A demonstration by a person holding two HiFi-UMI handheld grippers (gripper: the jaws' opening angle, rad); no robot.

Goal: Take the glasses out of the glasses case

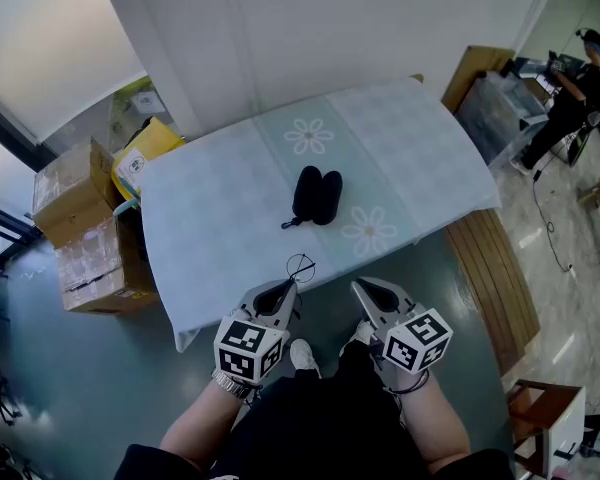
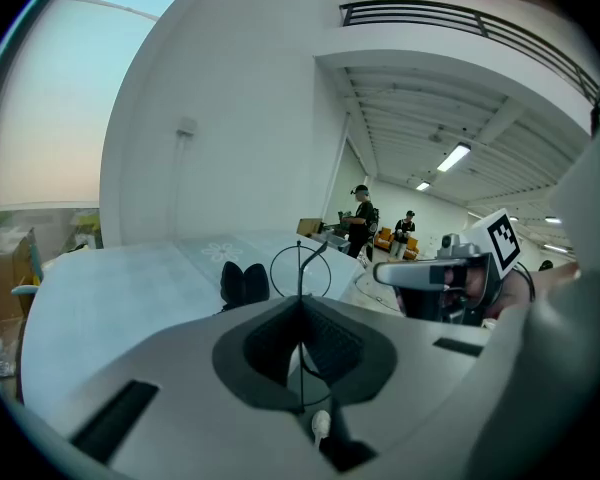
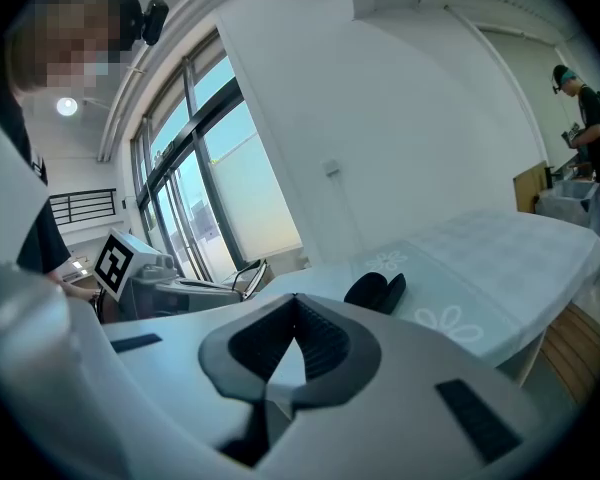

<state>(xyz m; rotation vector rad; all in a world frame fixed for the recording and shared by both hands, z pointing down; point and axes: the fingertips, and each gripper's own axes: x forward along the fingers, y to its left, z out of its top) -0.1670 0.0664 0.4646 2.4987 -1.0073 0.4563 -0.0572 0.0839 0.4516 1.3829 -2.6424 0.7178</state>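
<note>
Glasses (image 1: 300,266) are out, pinched by their thin wire frame in my left claw (image 1: 291,288) just off the table's (image 1: 210,223) near edge, the black case (image 1: 317,195) sits open mid-table, my right claw (image 1: 360,288) hangs closed and empty, so only setting them down seems left.

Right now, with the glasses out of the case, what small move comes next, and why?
Probably move the left claw forward and lower it to lay the glasses on the table: they hang pinched at its near edge, clear of the black glasses case.
</note>
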